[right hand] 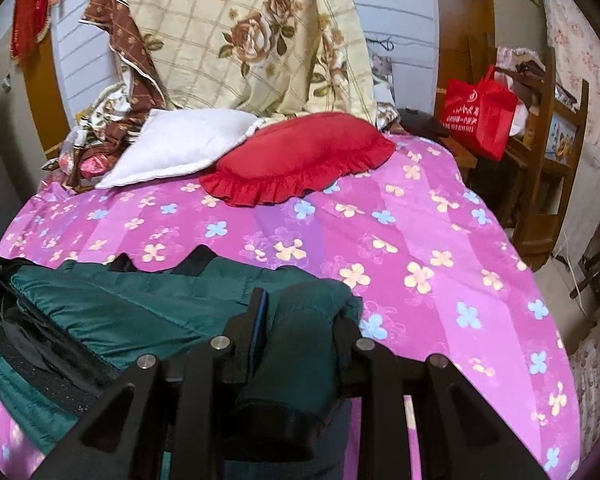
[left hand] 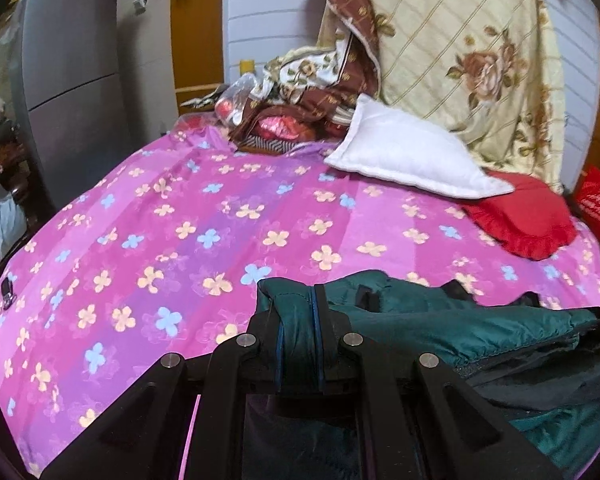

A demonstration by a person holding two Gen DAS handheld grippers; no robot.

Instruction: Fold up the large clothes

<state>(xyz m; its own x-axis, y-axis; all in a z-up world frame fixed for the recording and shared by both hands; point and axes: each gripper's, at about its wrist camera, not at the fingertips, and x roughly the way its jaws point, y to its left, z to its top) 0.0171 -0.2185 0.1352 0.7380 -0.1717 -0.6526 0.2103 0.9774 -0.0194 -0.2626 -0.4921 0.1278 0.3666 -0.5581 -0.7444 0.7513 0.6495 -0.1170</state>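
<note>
Your left gripper [left hand: 300, 312] is clamped tight on a bunched edge of the dark green padded jacket [left hand: 440, 332], the fabric pinched flat between its fingers. Your right gripper [right hand: 300, 316] has its fingers only a little apart, squeezing a thicker roll of the same jacket [right hand: 140, 304].

The jacket lies on the pink flowered bedspread [left hand: 220, 208] at its near edge, stretching between the two grippers, so its long axis runs across the bed from one claw to the other. Its black lining shows in the crumpled middle part.

Beyond the jacket the bedspread is bare up to a red frilled cushion [right hand: 300, 156] and a white pillow [right hand: 180, 144], which touch each other at the bedspread's far end. Behind them a cream quilt with roses [right hand: 240, 40] is heaped against the wall. Off the bedspread's far right corner stands a red bag [right hand: 476, 116]; off its left side, a grey fridge [left hand: 72, 80].
</note>
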